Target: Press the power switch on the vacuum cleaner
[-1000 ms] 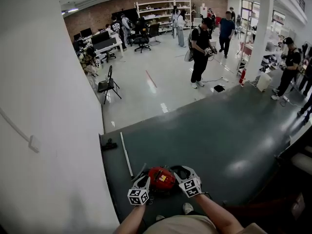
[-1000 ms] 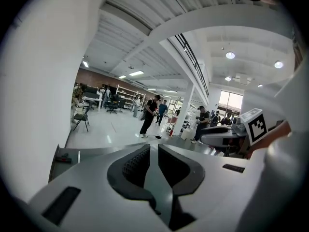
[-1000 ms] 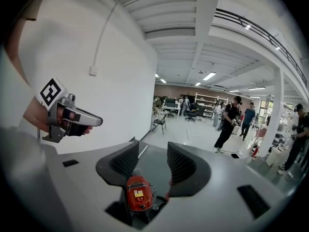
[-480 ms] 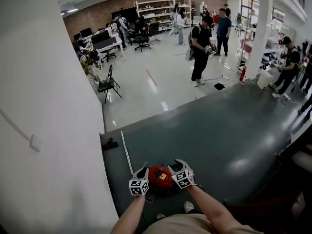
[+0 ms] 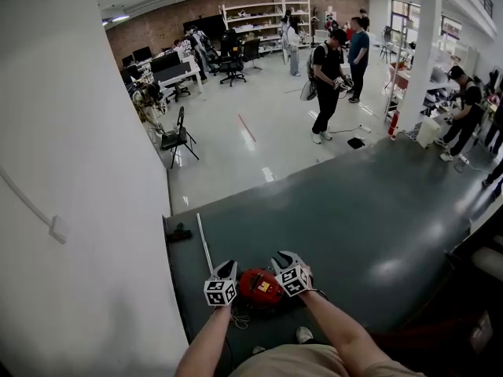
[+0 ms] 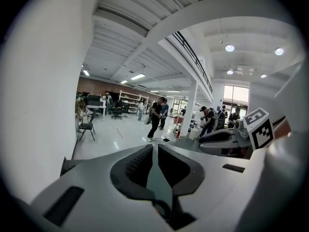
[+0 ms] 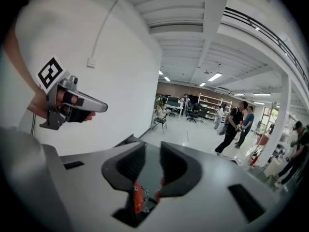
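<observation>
Red canister vacuum cleaner (image 5: 261,287) sits on the dark green floor mat (image 5: 377,226), close in front of the person's feet, with 1 claw at each side above it.

Left claw (image 6: 155,146): clenched, tips drawn together, nothing between.

Right claw (image 7: 152,145): released, jaws apart but just narrowed. Nothing is pinched, and the red body shows below through the gap.

Power switch: too small to pick out in the head view, and its state is unreadable.

Judgement: this fits either closing in for the press or drawing off after it. Any press would call for 1 tip set squarely down on the switch without shoving the canister.
</observation>
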Demonstrator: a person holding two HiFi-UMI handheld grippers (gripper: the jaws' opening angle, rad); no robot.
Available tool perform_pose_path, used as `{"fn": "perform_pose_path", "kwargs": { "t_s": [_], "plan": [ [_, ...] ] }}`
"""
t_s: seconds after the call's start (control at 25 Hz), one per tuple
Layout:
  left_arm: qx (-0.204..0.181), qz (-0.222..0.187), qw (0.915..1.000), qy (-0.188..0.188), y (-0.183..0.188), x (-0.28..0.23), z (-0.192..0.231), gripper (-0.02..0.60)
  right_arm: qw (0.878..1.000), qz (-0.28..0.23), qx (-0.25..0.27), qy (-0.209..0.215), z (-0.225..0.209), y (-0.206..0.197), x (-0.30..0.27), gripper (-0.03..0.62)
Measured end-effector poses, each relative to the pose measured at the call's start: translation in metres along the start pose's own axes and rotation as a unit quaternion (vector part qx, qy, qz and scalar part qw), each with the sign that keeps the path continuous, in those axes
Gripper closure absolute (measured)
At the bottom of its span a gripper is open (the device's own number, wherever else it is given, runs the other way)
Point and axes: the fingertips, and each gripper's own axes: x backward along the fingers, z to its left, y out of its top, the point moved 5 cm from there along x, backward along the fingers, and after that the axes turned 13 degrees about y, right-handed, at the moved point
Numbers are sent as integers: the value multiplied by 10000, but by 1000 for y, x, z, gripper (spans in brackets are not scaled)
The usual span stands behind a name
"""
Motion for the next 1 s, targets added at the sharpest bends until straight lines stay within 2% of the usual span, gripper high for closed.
{"fn": "perform_pose_path", "kwargs": {
  "t_s": [0.04,0.08,0.2,0.36,1.0],
  "plan": [
    [-7,-21,10000,-13,0,0,-1,540,9999,116,90,-7,2,-2,-1,558],
    [-29,-31,10000,-33,0,-1,-2,540,9996,220,177,23,4,-3,-2,574],
    [-172,31,9998,-132,-2,-1,-8,540,9988,325,329,143,10,-4,-5,580],
    [-361,140,9990,-236,-4,3,-16,541,9991,256,287,155,12,-1,-4,580],
    [-412,-153,9980,-447,31,7,-19,541,9997,-6,-84,242,7,24,-2,580]
  ]
}}
